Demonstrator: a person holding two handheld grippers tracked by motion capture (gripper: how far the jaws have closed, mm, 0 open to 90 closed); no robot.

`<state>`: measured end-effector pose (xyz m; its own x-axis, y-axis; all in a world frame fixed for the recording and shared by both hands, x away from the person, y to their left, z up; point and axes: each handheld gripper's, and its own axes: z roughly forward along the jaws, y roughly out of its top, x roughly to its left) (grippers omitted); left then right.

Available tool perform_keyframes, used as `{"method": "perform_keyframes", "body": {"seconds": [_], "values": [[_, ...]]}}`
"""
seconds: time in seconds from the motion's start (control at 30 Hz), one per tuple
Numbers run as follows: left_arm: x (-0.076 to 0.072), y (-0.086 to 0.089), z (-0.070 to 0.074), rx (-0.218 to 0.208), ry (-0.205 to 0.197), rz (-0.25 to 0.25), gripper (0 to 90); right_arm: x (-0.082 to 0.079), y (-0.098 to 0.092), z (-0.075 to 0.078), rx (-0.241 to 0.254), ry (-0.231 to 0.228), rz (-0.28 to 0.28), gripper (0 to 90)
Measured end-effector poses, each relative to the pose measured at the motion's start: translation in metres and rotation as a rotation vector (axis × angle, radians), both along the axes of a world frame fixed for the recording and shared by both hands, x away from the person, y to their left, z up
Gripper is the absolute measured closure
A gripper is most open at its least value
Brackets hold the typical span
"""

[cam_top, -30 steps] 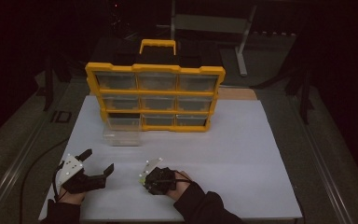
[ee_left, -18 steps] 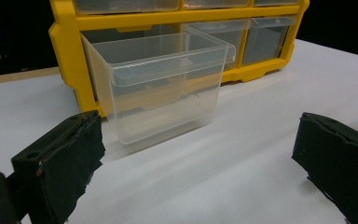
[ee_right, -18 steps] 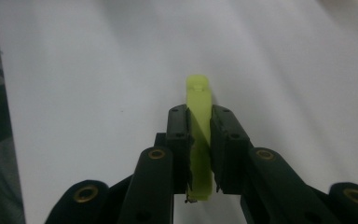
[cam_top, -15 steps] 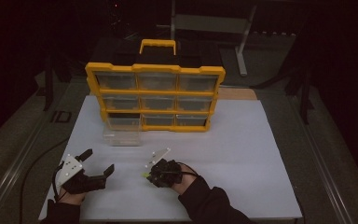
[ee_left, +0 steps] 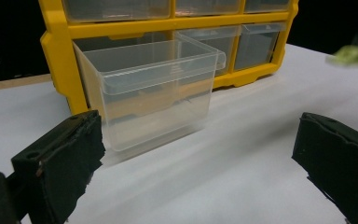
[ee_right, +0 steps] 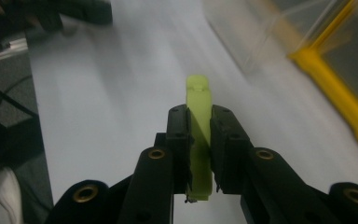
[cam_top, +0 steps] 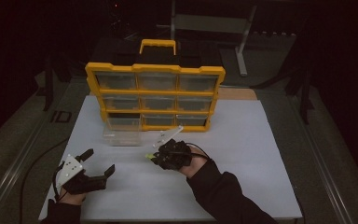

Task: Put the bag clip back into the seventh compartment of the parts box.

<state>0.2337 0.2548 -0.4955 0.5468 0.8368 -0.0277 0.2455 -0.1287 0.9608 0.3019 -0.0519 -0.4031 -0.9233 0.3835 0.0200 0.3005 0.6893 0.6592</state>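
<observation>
Lime-green plastic clip sits pinched flat between the right gripper's pads, raised over the white tabletop; it looks light, stiff and slick, best gripped mid-length. Beyond stands the clear drawer, pulled from the yellow organizer. Left gripper rests spread wide.

A slim lime-green plastic piece stands lengthwise at the centre of the right gripper view, pinched at its middle, its rounded tip pointing up-frame. In the high view it shows left of centre, above the white tabletop.
</observation>
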Motion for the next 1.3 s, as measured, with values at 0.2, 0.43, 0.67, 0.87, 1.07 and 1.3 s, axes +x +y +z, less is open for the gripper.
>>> {"method": "perform_keyframes", "body": {"seconds": [0.2, 0.43, 0.67, 0.87, 1.07, 1.3], "values": [[0.0, 0.0, 0.0, -0.004, -0.001, 0.0, 1.3, 0.01, 0.004, 0.028, 0.011, -0.033, -0.002, 78.9], [0.0, 0.0, 0.0, -0.002, 0.0, -0.003, 1.3, 0.023, 0.016, 0.048, 0.006, -0.063, 0.0, 78.9], [0.0, 0.0, -0.001, -0.001, 0.0, -0.004, 1.3, 0.039, 0.031, 0.064, 0.005, -0.077, -0.004, 78.9], [0.001, 0.001, -0.001, 0.0, 0.0, -0.004, 1.3, 0.052, 0.044, 0.074, 0.011, -0.091, -0.013, 78.8], [0.001, 0.002, -0.002, 0.002, -0.001, 0.0, 1.3, 0.062, 0.058, 0.08, 0.025, -0.102, -0.008, 78.8], [0.0, 0.001, -0.001, 0.005, -0.003, -0.001, 1.3, 0.072, 0.077, 0.079, 0.024, -0.095, -0.005, 78.8]]}}
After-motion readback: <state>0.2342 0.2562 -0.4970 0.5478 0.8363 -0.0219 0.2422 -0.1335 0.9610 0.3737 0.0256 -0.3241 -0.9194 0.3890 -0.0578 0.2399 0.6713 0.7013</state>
